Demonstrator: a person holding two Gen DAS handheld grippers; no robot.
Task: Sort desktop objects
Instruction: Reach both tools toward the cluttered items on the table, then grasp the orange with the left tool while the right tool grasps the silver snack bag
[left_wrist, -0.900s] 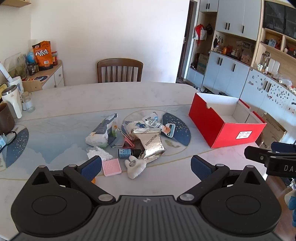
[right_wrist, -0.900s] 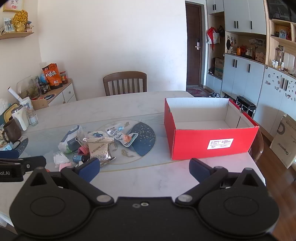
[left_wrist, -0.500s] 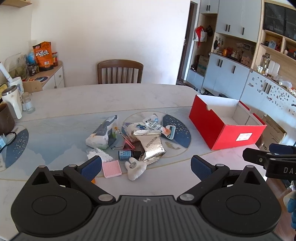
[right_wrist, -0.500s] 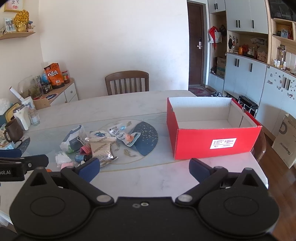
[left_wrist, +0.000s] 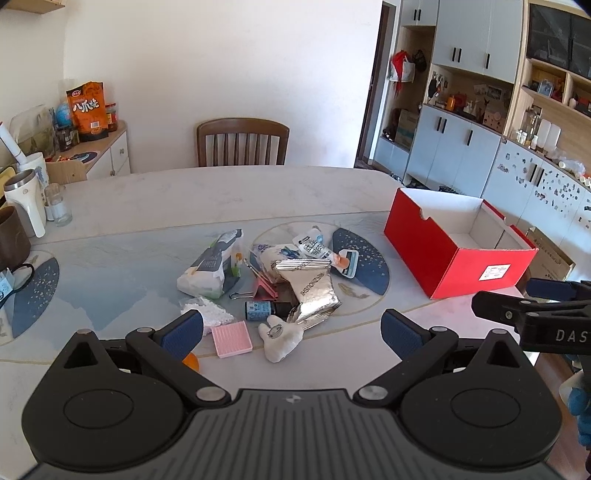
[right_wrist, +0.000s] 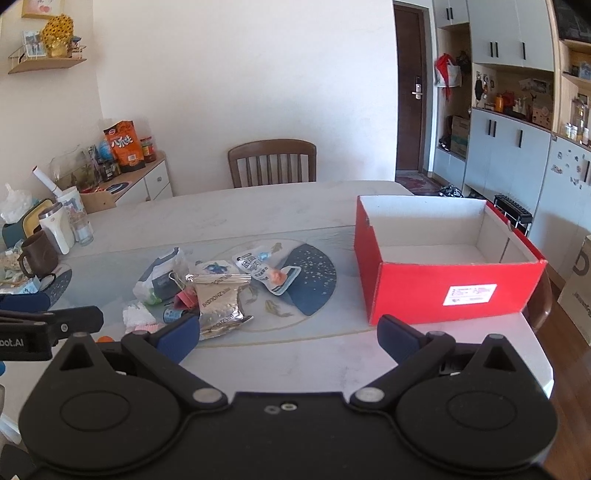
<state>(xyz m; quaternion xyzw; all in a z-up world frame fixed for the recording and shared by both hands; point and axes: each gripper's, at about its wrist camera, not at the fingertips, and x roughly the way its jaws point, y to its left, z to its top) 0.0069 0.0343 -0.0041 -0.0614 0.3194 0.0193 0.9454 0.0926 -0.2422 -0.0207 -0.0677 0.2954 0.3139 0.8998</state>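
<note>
Left gripper (left_wrist: 291, 332) wide — above table edge (left_wrist: 110, 365); red box (left_wrist: 458, 254) well apart.

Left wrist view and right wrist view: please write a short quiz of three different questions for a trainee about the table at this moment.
1. True or false: the red box already holds sorted items.
2. Multiple choice: which item lies nearest the left claw? A) the pink square pad B) the white tissue pack C) the brown mug
3. Fill in: both claws, the right claw too, are ____ and hold nothing.

Key: 1. False, its visible inside is bare. 2. A. 3. open.
</note>
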